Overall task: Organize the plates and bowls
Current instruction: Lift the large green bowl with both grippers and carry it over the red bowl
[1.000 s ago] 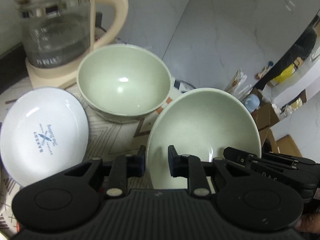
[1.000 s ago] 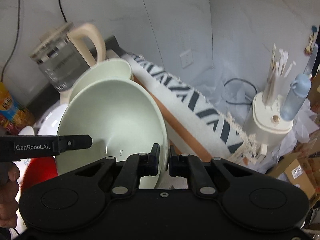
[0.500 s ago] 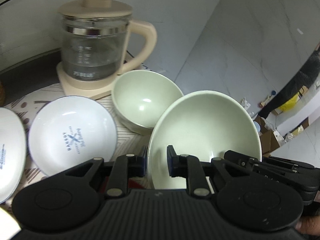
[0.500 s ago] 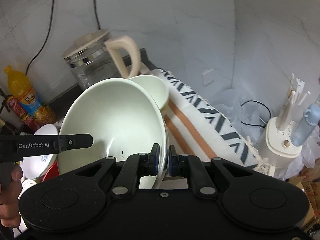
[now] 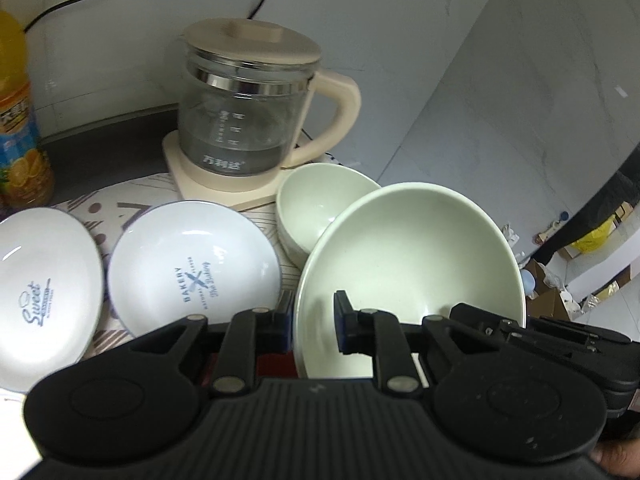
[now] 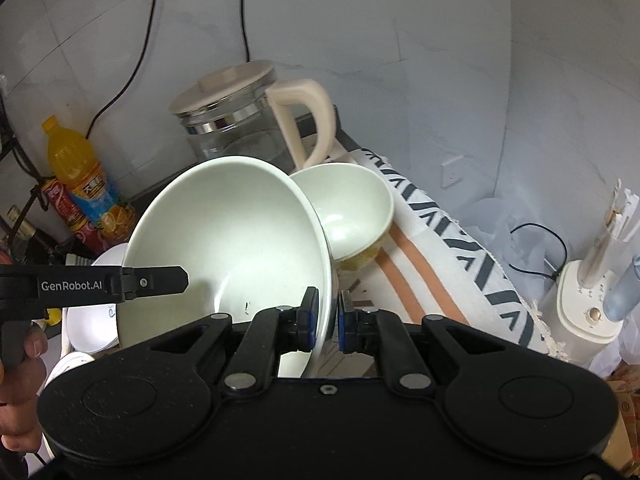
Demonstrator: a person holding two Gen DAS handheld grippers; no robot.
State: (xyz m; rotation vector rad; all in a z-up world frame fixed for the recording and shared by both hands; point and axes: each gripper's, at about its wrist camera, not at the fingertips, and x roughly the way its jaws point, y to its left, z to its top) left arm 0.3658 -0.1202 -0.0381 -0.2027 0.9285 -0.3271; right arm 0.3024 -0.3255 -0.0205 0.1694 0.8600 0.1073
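On the far left of the left wrist view an orange drink bottle stands against the wall. Just below it two white plates lie side by side on the patterned cloth of the worktop: the "Sweet" plate at the edge, then the "Bakery" plate close beside it. Behind them a glass kettle with a cream lid and handle sits on its cream base. To its right a small pale green bowl rests upright on the cloth, its near side hidden by the large pale green bowl, which is raised and tilted.

The left tool straddles the left rim of the large bowl, one pad outside and one inside, and grips that rim. The right tool is clamped tight on the opposite rim, its blue pads pressed on either side of the thin edge. So the large bowl hangs between both tools, above the worktop, just in front of the small bowl and the kettle.

Further right in the right wrist view a striped cloth runs along the worktop, and a cream stand holds sticks near the edge.
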